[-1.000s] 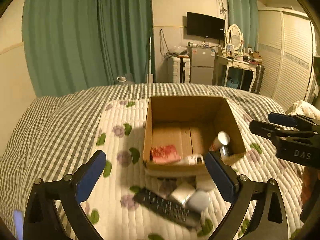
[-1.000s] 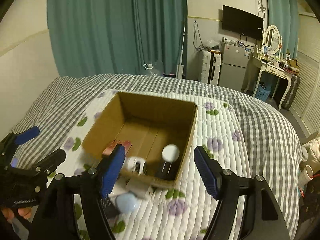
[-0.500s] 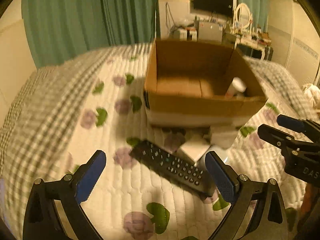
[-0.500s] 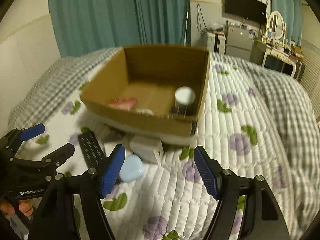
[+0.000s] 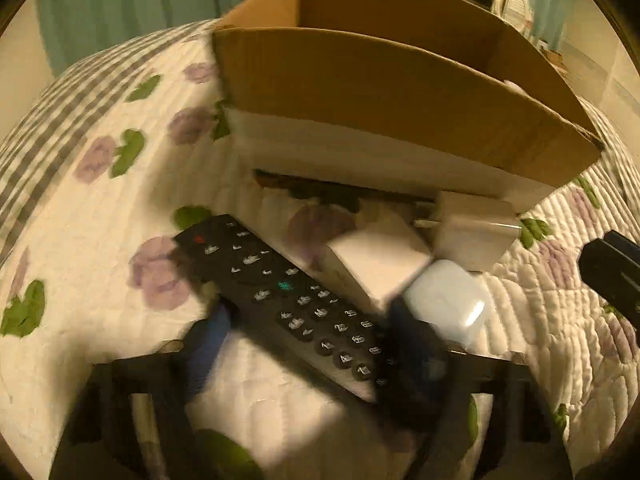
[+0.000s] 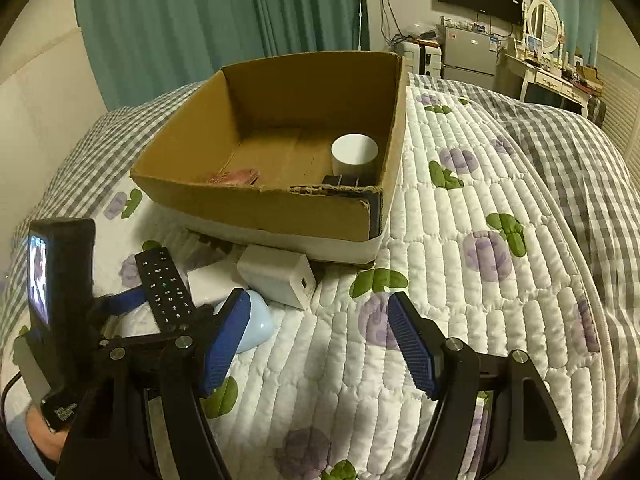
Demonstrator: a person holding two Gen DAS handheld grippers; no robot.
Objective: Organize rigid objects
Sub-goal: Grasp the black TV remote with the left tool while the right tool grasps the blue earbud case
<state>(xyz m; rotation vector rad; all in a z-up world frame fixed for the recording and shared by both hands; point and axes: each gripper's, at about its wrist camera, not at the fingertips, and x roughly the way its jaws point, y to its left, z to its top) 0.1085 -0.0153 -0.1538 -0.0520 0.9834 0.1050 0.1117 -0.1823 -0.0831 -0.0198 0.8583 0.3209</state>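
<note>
Left tongs point(image 5: 308, 336) closing around the black remote point(image 5: 280, 300) on the bed; right tongs point(image 6: 320, 344) wait, agape and empty.

Nearest, the left tongs straddle the remote's near end; their blue pads have just been narrowing, though blur hides whether they press yet. A second ago they hung high and wide above the quilt point(image 6: 460, 280). Just past, at two o'clock of the remote, lie a pale blue case point(image 5: 448, 304) and two white chargers point(image 5: 472, 232). Farther, at twelve o'clock, the cardboard box point(image 6: 256, 208) holds a white-capped bottle point(image 6: 354, 152). I judge this the pick-up step; next comes a firm squeeze, a lift, then carrying the remote over the box wall.
</note>
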